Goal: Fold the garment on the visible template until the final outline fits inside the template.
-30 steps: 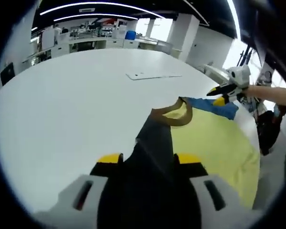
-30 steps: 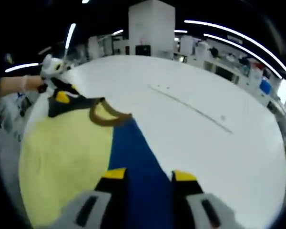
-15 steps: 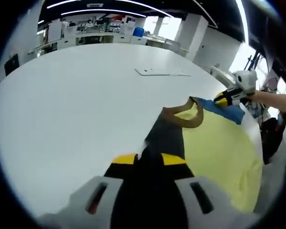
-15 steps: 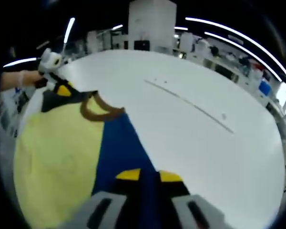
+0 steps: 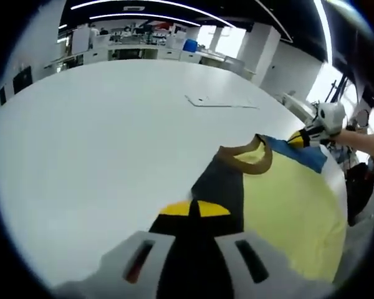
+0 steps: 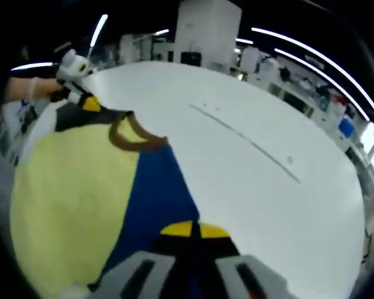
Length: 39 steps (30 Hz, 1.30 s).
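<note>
A garment with a yellow body (image 5: 287,199), brown collar (image 5: 246,156), black sleeve (image 5: 221,184) and blue sleeve (image 5: 296,152) lies on the white table (image 5: 100,124). My left gripper (image 5: 191,208) is shut on the black sleeve. In the same view my right gripper (image 5: 301,137) comes in from the right, at the blue sleeve's end. In the right gripper view my right gripper (image 6: 193,230) is shut on the blue sleeve (image 6: 159,193), with the yellow body (image 6: 68,193) to its left. My left gripper (image 6: 87,103) holds the black sleeve (image 6: 81,118) far off. The thin flat template (image 5: 221,101) lies beyond the garment.
The template (image 6: 249,143) appears as a thin line across the table in the right gripper view. A person's hand (image 5: 361,140) holds the right gripper at the table's edge. Lab benches (image 5: 143,53) and a white pillar (image 6: 206,31) stand behind the table.
Both grippers' jaws have shut, from apart to tips touching, the left on the black sleeve and the right on the blue sleeve. The garment lies a little flatter.
</note>
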Motion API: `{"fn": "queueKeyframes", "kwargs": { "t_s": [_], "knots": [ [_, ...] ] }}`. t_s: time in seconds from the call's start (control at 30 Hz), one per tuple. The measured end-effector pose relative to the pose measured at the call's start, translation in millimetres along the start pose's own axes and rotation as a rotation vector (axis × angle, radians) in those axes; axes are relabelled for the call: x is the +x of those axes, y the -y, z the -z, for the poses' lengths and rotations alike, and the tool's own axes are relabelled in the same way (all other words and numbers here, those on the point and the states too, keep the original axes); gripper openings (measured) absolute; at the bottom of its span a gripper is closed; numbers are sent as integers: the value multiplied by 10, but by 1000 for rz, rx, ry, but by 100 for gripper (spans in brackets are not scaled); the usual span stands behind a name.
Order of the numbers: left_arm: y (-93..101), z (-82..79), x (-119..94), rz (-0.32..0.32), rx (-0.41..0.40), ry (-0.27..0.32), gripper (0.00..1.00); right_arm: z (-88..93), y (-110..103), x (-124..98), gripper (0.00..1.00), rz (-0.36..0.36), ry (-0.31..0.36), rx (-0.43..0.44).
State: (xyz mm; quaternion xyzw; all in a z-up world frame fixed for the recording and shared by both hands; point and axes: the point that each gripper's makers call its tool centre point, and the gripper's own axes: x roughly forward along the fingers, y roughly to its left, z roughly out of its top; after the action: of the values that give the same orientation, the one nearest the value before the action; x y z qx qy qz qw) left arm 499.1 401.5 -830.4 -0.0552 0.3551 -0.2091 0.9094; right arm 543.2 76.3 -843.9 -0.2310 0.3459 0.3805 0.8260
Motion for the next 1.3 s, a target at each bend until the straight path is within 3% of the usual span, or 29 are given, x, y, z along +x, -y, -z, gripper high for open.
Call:
{"fn": "queueKeyframes", "kwargs": {
  "t_s": [0.3, 1.0, 1.07, 1.17, 1.3],
  "knots": [
    [-64, -105, 127, -44, 29, 5, 0, -110, 220, 148, 0, 41, 14, -8],
    [-107, -150, 236, -86, 42, -7, 0, -121, 294, 156, 0, 26, 26, 20],
    [-64, -151, 225, -80, 43, -4, 9, -115, 291, 137, 5, 8, 36, 47],
    [-80, -214, 215, -83, 78, 28, 36, -106, 261, 90, 18, -2, 44, 74],
    [-59, -273, 168, -67, 75, 51, 47, -81, 191, 10, 29, -27, 80, 83]
  ]
}}
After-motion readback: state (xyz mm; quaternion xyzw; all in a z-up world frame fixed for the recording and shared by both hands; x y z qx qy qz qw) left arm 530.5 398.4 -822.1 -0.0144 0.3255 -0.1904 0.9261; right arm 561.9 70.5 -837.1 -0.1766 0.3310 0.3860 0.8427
